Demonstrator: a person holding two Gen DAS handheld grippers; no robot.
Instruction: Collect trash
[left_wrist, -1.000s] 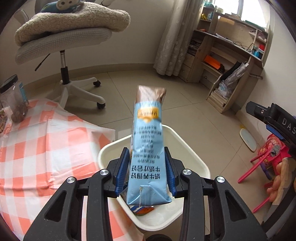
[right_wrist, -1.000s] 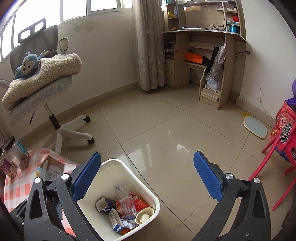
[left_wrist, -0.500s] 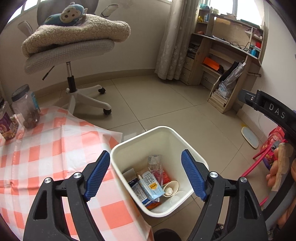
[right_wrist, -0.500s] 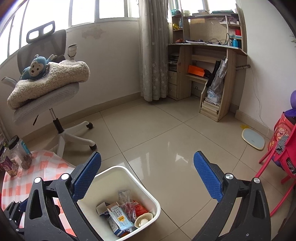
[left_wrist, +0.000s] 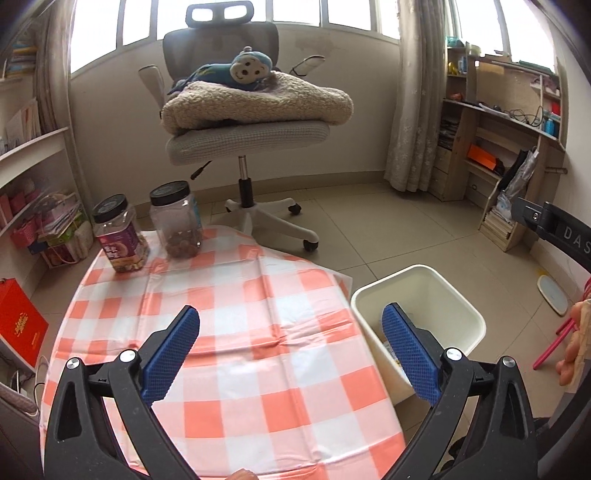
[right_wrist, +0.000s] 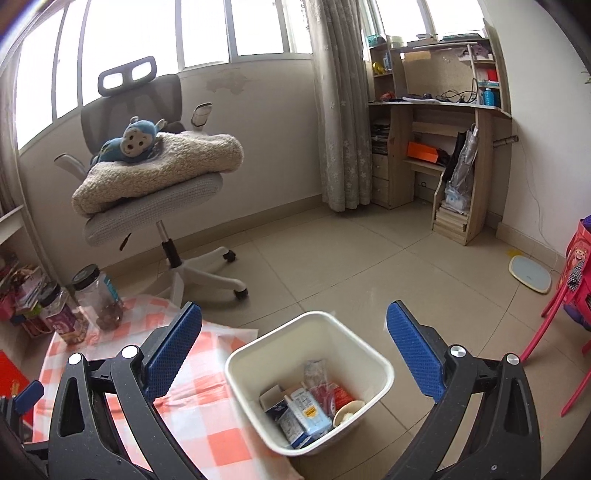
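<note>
A white trash bin (right_wrist: 376, 363) stands on the floor beside the table; it also shows in the left wrist view (left_wrist: 456, 295). It holds a blue milk carton (right_wrist: 308, 411), a small box, a red wrapper and a cup. My left gripper (left_wrist: 290, 345) is open and empty above the orange-checked tablecloth (left_wrist: 229, 295), left of the bin. My right gripper (right_wrist: 293, 350) is open and empty above the bin.
Two black-lidded jars (left_wrist: 176, 221) (left_wrist: 120, 240) stand at the table's far edge. A grey office chair (left_wrist: 245, 129) carrying a blanket and a blue plush monkey stands behind the table. A wooden desk (right_wrist: 439, 158) is at the far right, a pink chair (right_wrist: 569, 295) near right.
My left gripper opened and let the blue carton fall into the bin, then swung left over the table. My right gripper stayed open and rose slightly.
</note>
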